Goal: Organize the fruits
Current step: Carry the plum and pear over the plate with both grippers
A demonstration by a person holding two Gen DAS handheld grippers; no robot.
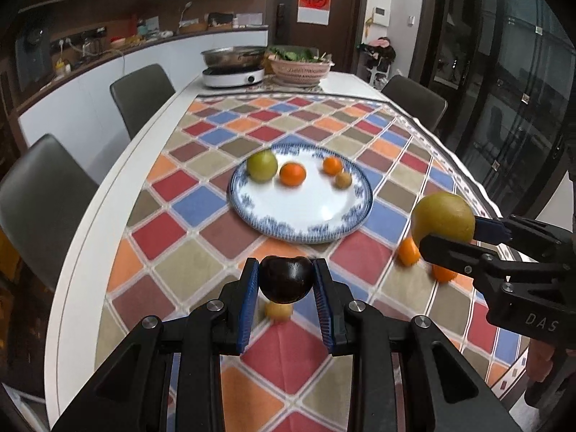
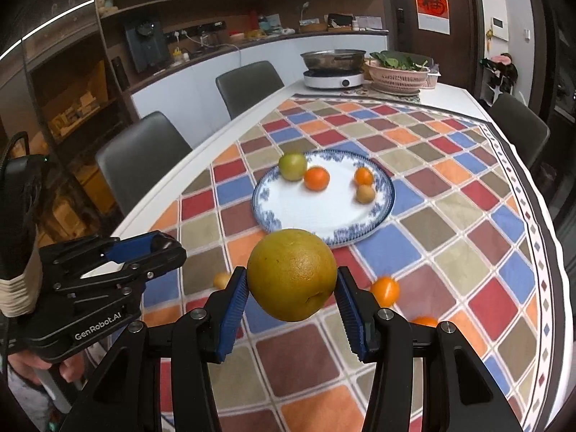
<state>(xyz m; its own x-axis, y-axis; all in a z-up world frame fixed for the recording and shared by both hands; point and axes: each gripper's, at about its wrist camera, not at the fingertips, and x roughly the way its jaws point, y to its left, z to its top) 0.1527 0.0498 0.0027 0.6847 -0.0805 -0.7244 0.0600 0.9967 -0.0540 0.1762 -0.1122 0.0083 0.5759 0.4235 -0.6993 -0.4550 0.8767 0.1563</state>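
"GenRobot.AI" reads in white on the body of the left gripper as seen from the right wrist camera; "DAS" is legible on the right gripper body in the left wrist view. A red paper with a gold character hangs on the door; I can't read it surely.

Left gripper is clamped on a dark plum, blue pads pressing both sides, held above the checkered tablecloth. Right gripper grips a large yellow-green citrus, pads on both sides, also off the cloth.

Blue-rimmed plate sits mid-table holding a green apple, two small oranges and a small tan fruit. Loose on the cloth: a small yellow fruit under the plum, two oranges partly hidden by the right gripper's finger.

Far end: metal pan on a white cooker, pink basket of greens. Grey chairs along the left edge.
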